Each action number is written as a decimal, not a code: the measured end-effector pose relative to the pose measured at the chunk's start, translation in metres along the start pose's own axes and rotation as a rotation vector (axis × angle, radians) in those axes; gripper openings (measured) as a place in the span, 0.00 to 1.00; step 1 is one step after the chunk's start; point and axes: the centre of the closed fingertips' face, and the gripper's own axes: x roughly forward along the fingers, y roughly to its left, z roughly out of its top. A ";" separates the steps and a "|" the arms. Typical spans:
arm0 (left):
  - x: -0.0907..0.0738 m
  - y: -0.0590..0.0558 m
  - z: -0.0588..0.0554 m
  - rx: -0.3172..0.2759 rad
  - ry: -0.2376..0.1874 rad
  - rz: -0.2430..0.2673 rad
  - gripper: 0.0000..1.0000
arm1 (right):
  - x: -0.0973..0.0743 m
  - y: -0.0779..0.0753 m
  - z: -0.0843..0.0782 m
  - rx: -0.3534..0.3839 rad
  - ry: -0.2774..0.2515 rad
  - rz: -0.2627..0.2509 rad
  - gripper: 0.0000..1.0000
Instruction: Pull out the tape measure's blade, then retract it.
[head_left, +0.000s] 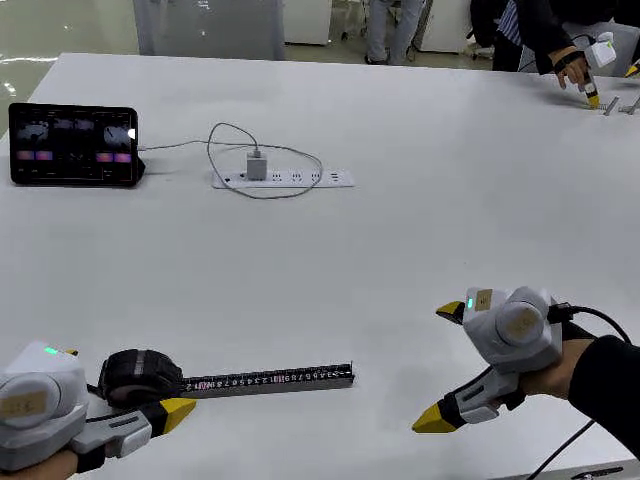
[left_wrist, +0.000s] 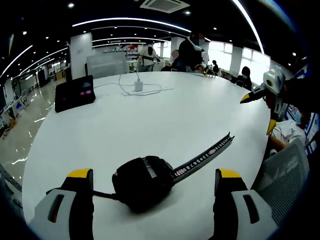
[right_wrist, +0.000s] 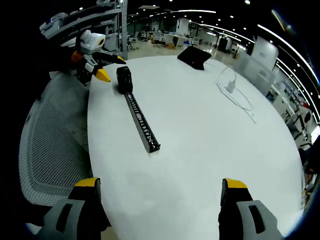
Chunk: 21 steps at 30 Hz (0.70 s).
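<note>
At left, we see the left tongs (left_wrist: 154, 174) spread wide, their yellow tips flanking the tape measure (head_left: 140, 375), with a gap showing on either side in the left gripper view. Its case (left_wrist: 145, 181) is black and rounded and rests on the white worktop (head_left: 420, 240) near the front edge. The blade (head_left: 270, 379), dark with pale numerals, lies flat and drawn out, its long axis running rightward from the case. The right tongs (head_left: 443, 366) stand wide, holding nothing, well apart from the blade's end.
</note>
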 end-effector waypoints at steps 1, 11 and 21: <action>0.002 0.000 0.001 -0.004 -0.005 0.013 0.99 | 0.002 -0.001 0.003 -0.009 -0.001 0.007 0.99; 0.012 0.019 0.013 -0.193 -0.113 0.162 0.99 | 0.017 -0.003 0.022 -0.069 0.028 0.052 0.99; 0.019 0.030 0.004 -0.216 -0.150 0.264 0.99 | 0.038 -0.006 0.018 -0.098 0.063 0.096 0.99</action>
